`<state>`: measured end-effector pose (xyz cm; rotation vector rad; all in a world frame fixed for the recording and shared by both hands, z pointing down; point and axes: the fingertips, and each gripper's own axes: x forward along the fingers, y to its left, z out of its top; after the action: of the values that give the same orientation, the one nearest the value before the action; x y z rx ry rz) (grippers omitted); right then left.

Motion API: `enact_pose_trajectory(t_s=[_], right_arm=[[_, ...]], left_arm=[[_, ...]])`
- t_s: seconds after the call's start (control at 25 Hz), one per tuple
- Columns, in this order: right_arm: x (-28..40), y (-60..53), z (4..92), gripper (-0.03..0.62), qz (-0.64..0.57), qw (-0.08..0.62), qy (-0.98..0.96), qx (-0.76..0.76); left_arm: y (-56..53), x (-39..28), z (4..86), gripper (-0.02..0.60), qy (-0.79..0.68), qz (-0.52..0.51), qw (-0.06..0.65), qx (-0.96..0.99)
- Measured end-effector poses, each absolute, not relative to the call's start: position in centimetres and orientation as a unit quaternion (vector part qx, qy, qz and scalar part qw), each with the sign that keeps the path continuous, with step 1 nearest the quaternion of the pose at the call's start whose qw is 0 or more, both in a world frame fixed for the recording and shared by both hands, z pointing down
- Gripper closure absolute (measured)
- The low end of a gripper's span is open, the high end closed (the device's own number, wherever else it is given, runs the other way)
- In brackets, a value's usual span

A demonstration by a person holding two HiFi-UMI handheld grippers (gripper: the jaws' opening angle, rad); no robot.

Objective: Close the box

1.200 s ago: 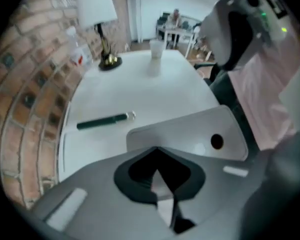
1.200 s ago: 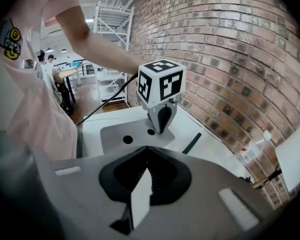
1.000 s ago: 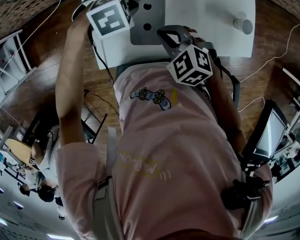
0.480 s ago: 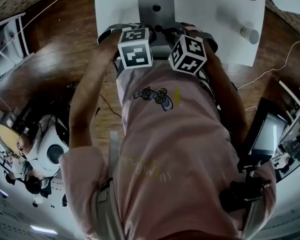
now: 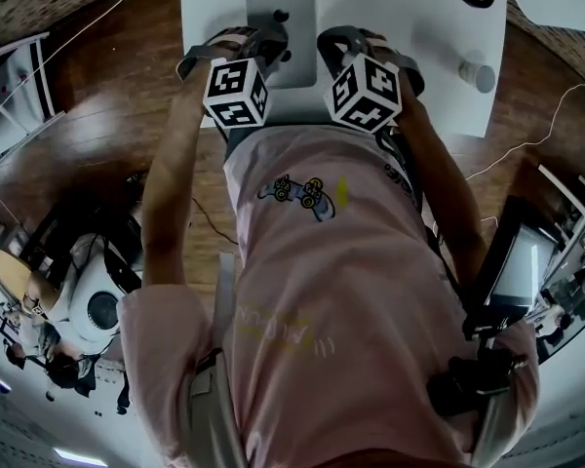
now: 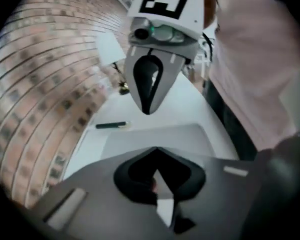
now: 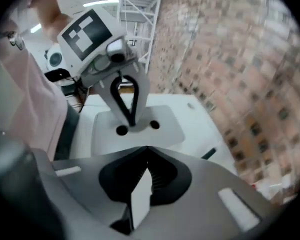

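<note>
The left gripper [image 5: 269,39], lifted high at the far left a second ago, has come down to the near edge of the table [image 5: 419,27], clenched on nothing. The flat grey box [image 5: 294,27] lies just before it, its lid seemingly down. The right gripper [image 5: 333,45], also clenched and empty, has moved up at the box's right, so I judge the closing almost finished.

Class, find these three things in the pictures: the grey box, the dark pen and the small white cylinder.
grey box [image 5: 297,0], head view, bare part of its top face.
dark pen [image 6: 111,125], left gripper view, middle of the barrel.
small white cylinder [image 5: 476,74], head view, its middle.
</note>
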<state>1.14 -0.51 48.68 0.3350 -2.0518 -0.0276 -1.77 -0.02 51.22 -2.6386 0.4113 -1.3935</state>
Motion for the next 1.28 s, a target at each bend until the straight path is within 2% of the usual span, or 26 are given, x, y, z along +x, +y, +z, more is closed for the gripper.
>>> enact_pose_trajectory(t_s=[0.12,0.16,0.24,0.28,0.36,0.44,0.48,0.56,0.64,0.72,0.8,0.88,0.96,1.16,1.28], right_arm=[[-0.5,-0.4,49.5,0.592,0.006,0.475,-0.864,0.168],[-1.0,0.5,51.1,0.591,0.022,0.482,-0.863,0.149],[-1.6,0.9,51.4,0.592,-0.003,0.481,-0.867,0.13],[-1.8,0.1,49.7,0.592,-0.027,0.461,-0.876,0.14],[-2.7,-2.2,44.6,0.592,-0.039,0.367,-0.911,0.185],[-3.9,-3.6,42.7,0.592,-0.019,0.304,-0.927,0.219],[-4.3,-3.7,44.3,0.592,-0.008,0.322,-0.921,0.218],[-4.6,-2.9,49.9,0.592,0.007,0.411,-0.892,0.186],[-4.3,-2.1,50.7,0.592,-0.006,0.427,-0.886,0.18],[-3.4,-2.4,47.5,0.592,0.006,0.369,-0.904,0.216],[-2.0,-3.8,43.6,0.592,0.098,0.244,-0.927,0.267],[0.0,-5.6,40.0,0.592,0.194,0.127,-0.922,0.309],[1.5,-6.7,36.8,0.588,0.244,0.053,-0.91,0.33],[4.2,-8.0,30.6,0.585,0.266,-0.049,-0.9,0.341],[4.5,-8.1,28.6,0.591,0.243,-0.073,-0.906,0.338]], left_arm=[[-0.6,-1.4,50.0,0.577,0.235,-0.36,-0.015,-0.903],[0.0,-1.3,50.8,0.577,0.235,-0.361,-0.008,-0.902],[0.0,-1.3,49.5,0.577,0.243,-0.341,0.059,-0.906],[-1.0,-1.7,47.1,0.577,0.277,-0.307,0.072,-0.908],[-2.8,-3.2,41.9,0.577,0.356,-0.226,0.053,-0.905],[-2.9,-5.0,41.3,0.577,0.402,-0.22,0.034,-0.888],[-2.7,-6.0,43.9,0.577,0.414,-0.258,0.019,-0.873],[-2.3,-7.3,50.6,0.577,0.415,-0.345,-0.025,-0.841],[-1.8,-7.9,52.0,0.578,0.437,-0.323,-0.063,-0.837],[-1.6,-9.3,47.8,0.577,0.492,-0.217,-0.108,-0.836],[-1.5,-10.9,42.9,0.577,0.541,-0.121,-0.123,-0.823],[-0.8,-11.8,40.5,0.577,0.558,-0.113,-0.103,-0.815],[0.0,-12.3,38.4,0.577,0.57,-0.104,-0.103,-0.809],[1.9,-16.0,32.2,0.577,0.622,-0.01,-0.135,-0.771],[3.8,-20.8,28.3,0.578,0.659,0.07,-0.139,-0.736]])
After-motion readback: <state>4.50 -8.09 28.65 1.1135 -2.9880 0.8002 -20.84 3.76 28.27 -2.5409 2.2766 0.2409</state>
